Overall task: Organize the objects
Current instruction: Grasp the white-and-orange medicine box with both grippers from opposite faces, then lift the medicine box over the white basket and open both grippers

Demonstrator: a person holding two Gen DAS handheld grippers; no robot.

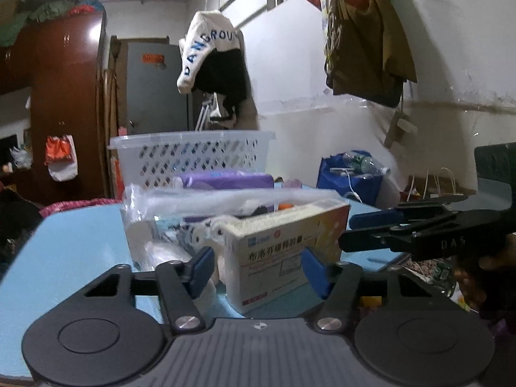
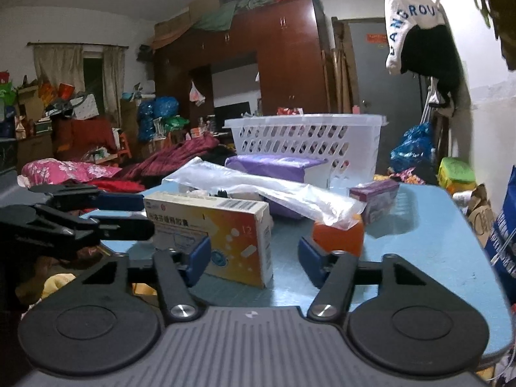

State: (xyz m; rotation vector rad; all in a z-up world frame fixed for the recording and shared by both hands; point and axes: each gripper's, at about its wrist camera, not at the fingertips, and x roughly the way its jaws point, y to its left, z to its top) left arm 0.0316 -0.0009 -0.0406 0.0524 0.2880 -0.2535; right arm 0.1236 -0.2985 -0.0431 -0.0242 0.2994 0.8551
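A white and orange medicine box point(image 1: 283, 248) lies on the blue table point(image 1: 71, 251). My left gripper point(image 1: 258, 271) is open, its blue pads on either side of the box's near end, not pressing it. My right gripper point(image 2: 254, 258) is open too, with the same box point(image 2: 222, 235) just ahead of its left pad. An orange object point(image 2: 338, 235) sits ahead of its right pad, partly under a clear plastic bag point(image 2: 274, 190). A white perforated basket point(image 2: 306, 142) stands at the table's far side. Each gripper shows in the other's view.
A purple pack point(image 2: 277, 164) lies in front of the basket and a small purple box point(image 2: 375, 198) to the right. Clear bags of small items point(image 1: 167, 222) lie left of the medicine box. Clothes hang on the wall point(image 1: 213, 54). A blue bag point(image 1: 350, 177) stands beyond the table.
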